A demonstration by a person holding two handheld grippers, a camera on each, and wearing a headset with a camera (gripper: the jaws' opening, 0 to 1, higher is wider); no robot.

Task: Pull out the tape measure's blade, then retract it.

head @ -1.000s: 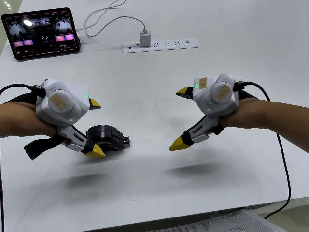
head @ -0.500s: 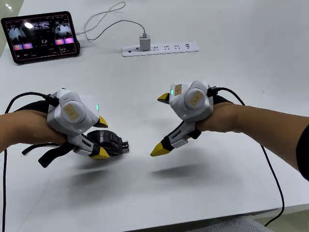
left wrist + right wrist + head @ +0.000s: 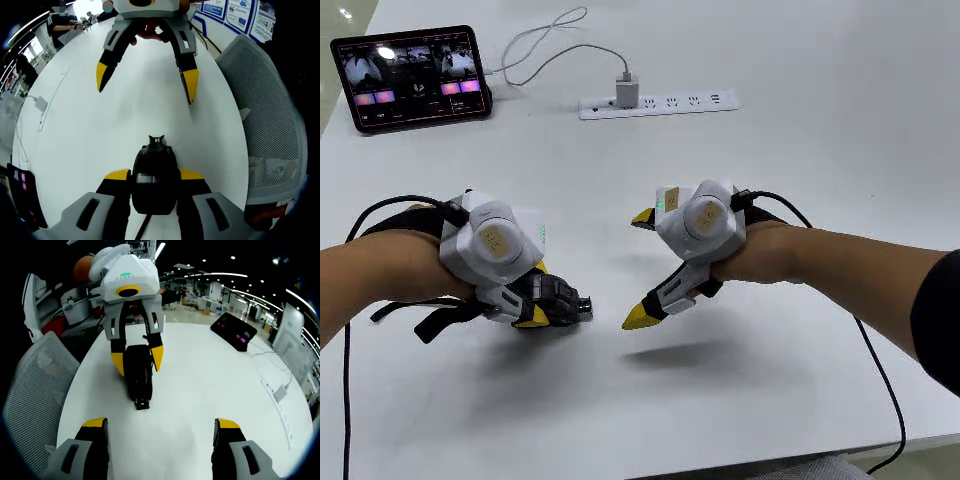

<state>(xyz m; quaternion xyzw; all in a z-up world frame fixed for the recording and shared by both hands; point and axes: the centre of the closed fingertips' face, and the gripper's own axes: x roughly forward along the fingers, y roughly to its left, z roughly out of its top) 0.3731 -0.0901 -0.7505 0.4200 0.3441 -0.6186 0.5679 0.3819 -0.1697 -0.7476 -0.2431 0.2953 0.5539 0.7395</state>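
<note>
Left gripper (image 3: 536, 294) clamps the black tape measure (image 3: 138, 371) down at the table (image 3: 770, 140) surface, right gripper (image 3: 642, 266) spread open just beside its hook; blade not yet drawn, so pull-out and retraction both remain.

Left gripper (image 3: 542, 295) and right gripper (image 3: 640, 267) alike: rounded white housings with tan stickers on top and a small green light at the side, grey-and-black jaw arms ending in yellow tips. Black cable (image 3: 380, 205) looping off the left unit, second cable (image 3: 880, 370) trailing from the right one, black strap (image 3: 440, 318) hanging beneath the left. Dark sleeve (image 3: 938, 320) on the right arm, forearms uncovered.
</note>
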